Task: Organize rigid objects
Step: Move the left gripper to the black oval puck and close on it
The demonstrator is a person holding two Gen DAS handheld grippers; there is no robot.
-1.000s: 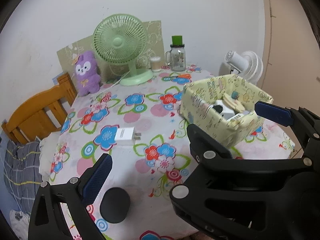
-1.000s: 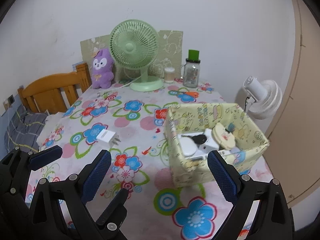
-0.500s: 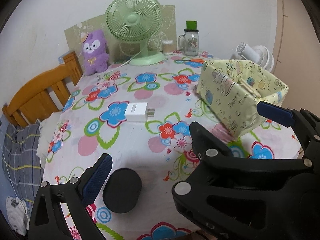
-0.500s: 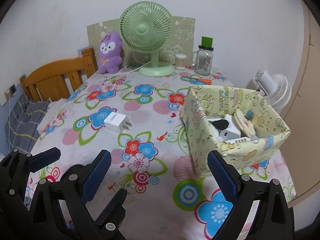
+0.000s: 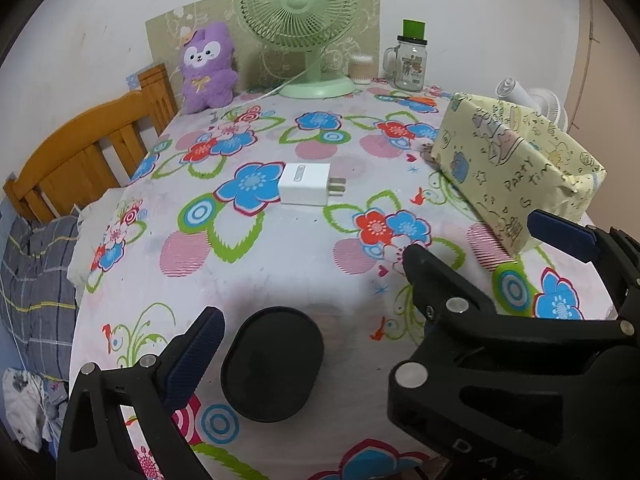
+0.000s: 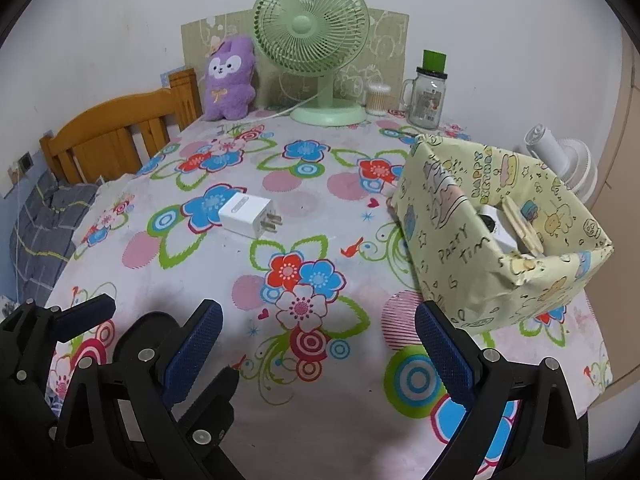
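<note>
Gaping left tongs beside black case, right tongs empty

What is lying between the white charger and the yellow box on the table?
Nothing: between the white charger and the yellow box only flowered tablecloth shows, clearest in the right wrist view.

You see a white cloth printed with blue, red and pink flowers, a plain white plug adapter, a matte black oval case, a pale-yellow cartoon-print box, a mint-green fan and a purple plush.
</note>
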